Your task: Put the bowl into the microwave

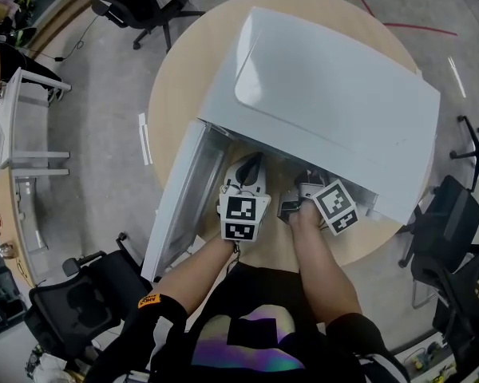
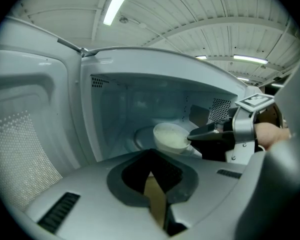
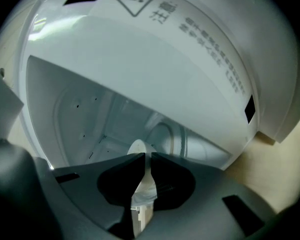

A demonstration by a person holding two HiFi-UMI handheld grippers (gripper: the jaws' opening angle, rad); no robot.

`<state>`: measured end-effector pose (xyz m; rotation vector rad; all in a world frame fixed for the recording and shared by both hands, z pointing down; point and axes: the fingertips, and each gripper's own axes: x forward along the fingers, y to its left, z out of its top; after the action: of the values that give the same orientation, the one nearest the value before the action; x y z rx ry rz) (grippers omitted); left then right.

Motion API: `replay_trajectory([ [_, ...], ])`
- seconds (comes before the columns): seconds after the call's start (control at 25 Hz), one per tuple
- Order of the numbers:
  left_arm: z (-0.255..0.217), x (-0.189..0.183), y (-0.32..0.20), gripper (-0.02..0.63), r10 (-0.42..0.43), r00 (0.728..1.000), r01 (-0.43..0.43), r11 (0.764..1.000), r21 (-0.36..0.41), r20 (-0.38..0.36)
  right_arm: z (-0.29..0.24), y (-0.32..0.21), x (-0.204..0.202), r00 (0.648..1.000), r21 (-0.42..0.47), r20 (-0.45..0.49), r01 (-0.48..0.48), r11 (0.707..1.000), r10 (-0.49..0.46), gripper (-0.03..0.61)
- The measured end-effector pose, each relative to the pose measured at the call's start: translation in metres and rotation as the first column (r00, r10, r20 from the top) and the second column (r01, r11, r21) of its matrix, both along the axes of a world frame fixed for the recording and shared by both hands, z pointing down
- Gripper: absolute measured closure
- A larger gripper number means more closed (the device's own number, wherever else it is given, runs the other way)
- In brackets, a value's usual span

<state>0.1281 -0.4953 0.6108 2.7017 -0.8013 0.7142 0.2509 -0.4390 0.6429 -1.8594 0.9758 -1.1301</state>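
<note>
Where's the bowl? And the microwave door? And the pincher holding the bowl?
bowl (image 2: 170,136): left gripper view, its white inside.
microwave door (image 1: 178,206): head view, inner face of the open door.
right gripper (image 3: 144,156): right gripper view, between its tips, shut on the bowl's rim.

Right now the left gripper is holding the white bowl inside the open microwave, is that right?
Not quite. It is the right gripper that holds the white bowl, by its rim, inside the open microwave. The left gripper view shows this from the side. The left gripper sits in front of the opening, shut on nothing.
</note>
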Motion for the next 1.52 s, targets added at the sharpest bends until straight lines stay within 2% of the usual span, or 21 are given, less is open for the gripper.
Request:
replay_trajectory([
  [0.4, -0.010, 0.009, -0.002, 0.568, 0.008, 1.000, -0.008, 1.000, 0.001, -0.024, -0.006, -0.002, 0.006, 0.999, 0.036, -0.034, -0.022, 0.999, 0.023, 0.535],
  [0.76, -0.022, 0.002, 0.007, 0.568, -0.009, 0.999, 0.009, 1.000, 0.000, -0.053, -0.013, 0.021, 0.000, 0.996, -0.006, -0.090, -0.009, 1.000, 0.009, 0.534],
  [1.0, -0.040, -0.006, 0.017, 0.568, -0.017, 0.996, 0.018, 1.000, 0.014, -0.087, -0.029, 0.034, -0.008, 0.985, -0.031, -0.170, 0.026, 0.999, -0.031, 0.535],
  [1.24, -0.059, -0.021, 0.032, 0.568, -0.027, 0.992, 0.032, 0.999, 0.035, -0.125, -0.055, 0.043, -0.034, 0.941, -0.064, -0.309, 0.126, 0.990, -0.140, 0.535],
  [1.52, -0.075, -0.048, 0.057, 0.568, -0.046, 0.985, 0.053, 0.998, 0.036, -0.169, -0.088, 0.060, -0.071, 0.828, -0.140, -0.481, 0.250, 0.958, -0.287, 0.535],
])
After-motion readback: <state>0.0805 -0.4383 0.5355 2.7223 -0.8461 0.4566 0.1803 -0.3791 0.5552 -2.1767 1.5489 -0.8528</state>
